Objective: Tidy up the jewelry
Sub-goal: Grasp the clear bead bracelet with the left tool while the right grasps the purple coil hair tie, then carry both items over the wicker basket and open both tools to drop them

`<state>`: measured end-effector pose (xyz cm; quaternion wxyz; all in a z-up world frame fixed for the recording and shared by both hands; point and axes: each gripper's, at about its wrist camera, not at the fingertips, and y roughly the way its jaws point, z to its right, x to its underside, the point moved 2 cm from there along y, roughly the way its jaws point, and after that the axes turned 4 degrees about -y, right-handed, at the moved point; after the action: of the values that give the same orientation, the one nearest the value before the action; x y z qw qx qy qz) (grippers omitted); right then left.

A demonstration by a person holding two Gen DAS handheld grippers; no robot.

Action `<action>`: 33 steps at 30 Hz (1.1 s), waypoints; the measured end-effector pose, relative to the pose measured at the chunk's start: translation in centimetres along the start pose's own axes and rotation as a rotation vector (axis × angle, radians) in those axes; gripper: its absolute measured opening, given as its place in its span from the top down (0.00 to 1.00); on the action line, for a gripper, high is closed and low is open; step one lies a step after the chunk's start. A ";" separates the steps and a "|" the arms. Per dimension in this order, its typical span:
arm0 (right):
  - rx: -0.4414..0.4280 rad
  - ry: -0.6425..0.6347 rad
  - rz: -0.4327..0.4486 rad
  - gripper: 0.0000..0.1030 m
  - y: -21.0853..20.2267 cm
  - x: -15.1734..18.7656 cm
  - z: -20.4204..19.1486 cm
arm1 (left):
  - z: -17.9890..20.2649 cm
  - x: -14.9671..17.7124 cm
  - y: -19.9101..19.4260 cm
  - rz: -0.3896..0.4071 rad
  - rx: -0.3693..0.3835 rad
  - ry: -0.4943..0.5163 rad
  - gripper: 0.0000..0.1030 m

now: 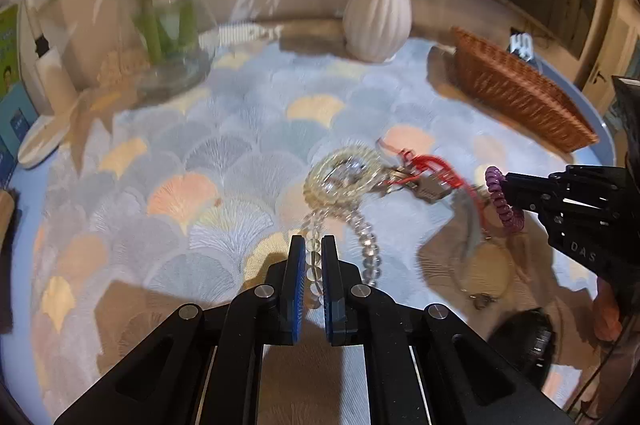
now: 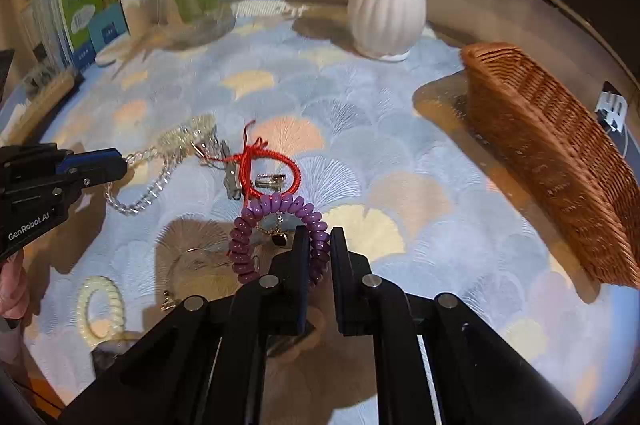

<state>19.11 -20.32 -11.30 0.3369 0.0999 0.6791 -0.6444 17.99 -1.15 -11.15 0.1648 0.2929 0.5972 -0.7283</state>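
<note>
Lying in a loose cluster on the tabletop (image 2: 400,153) (which wears a cloth printed with pale blue, peach and cream fan shapes) is the jewelry: a clear bead bracelet (image 1: 370,245) of round glassy beads, a pale translucent coil band (image 1: 340,177) with something sparkly at its middle, a red cord bracelet (image 2: 276,161) tied in a knot with loose ends, a small metal clasp piece (image 2: 271,180) inside the red loop, a purple spiral coil band (image 2: 276,209) of glossy fat turns, and a cream coil band (image 2: 100,309) well apart at the near left. The clear bead bracelet runs from under the pale coil band toward the left tongs (image 1: 314,257), and one strand of its beads passes straight between the two blue-padded fingers. The left tongs are drawn in narrow and pinch that strand, the pads pressing on the beads. The purple spiral coil band lies just in front of the red cord bracelet, touching its near edge, and its near right side sits between the fingers of the right tongs (image 2: 320,245). The right tongs are nearly closed and grip the band's coils; in the left wrist view the band hangs from their tips, partly raised. A wicker basket (image 2: 552,153) stands to the right, well apart from the cluster, and a ribbed white vase (image 2: 386,17) stands at the back.
</note>
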 end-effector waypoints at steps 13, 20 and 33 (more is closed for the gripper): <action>0.004 0.059 0.104 0.88 -7.1 0.5 2.3 | 2.4 -1.5 -5.8 0.098 0.062 0.039 0.93; 0.009 0.120 0.124 0.88 -8.7 1.6 5.2 | 5.6 -3.4 -7.3 0.114 0.108 0.084 0.93; 0.123 0.277 0.201 0.88 -12.5 2.4 15.2 | 17.6 -10.6 -6.0 0.164 0.168 0.309 0.93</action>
<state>15.18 -37.25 -1.71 0.2959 0.2755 0.6650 -0.6280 18.61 -17.92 2.16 0.1049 0.4617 0.5266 -0.7060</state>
